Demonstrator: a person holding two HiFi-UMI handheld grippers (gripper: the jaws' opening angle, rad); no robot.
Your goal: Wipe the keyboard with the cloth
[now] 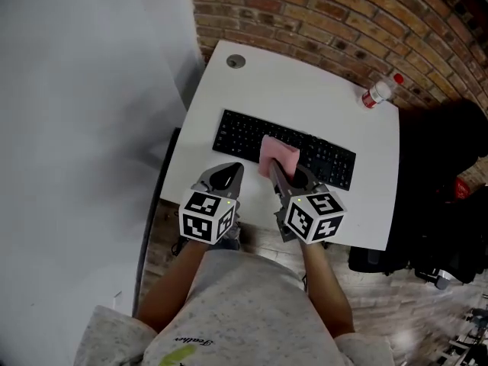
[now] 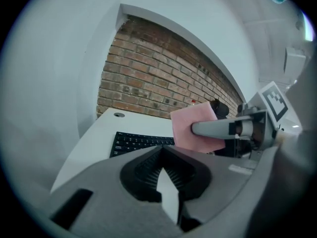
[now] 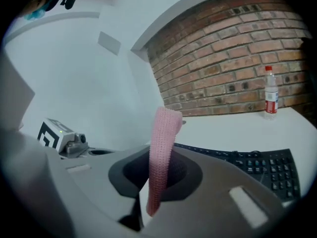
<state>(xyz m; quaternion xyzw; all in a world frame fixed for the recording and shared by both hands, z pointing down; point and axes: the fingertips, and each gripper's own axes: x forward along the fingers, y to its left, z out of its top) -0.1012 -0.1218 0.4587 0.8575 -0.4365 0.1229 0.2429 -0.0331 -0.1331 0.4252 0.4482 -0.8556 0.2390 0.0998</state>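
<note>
Forearms and a speckled grey shirt (image 1: 252,311) are filling the bottom of the head view as I am watching from my end. Just beyond them, the left gripper (image 1: 226,175) is hovering over the near edge of the white table (image 1: 305,82). Its jaws are meeting at the tips, with nothing between them. Beside it, the right gripper (image 1: 273,168) is pinching the pink cloth (image 1: 280,155), its jaws pressing tight on the lower part of the fabric. The rest of the cloth is standing up out of the grip as a flat sheet.

That sheet is sitting over the middle of the black keyboard (image 1: 244,132), towards the near row of keys. I am not able to tell whether it is touching the keys. The keyboard is lying slantwise across the table, well apart from the left gripper's tips.

Farther back, a round cable grommet (image 1: 235,61) is showing near the table's far left corner. A plastic bottle (image 1: 380,91) with a red cap is standing at the far right corner. A brick wall (image 1: 343,21) is running behind the table.
</note>
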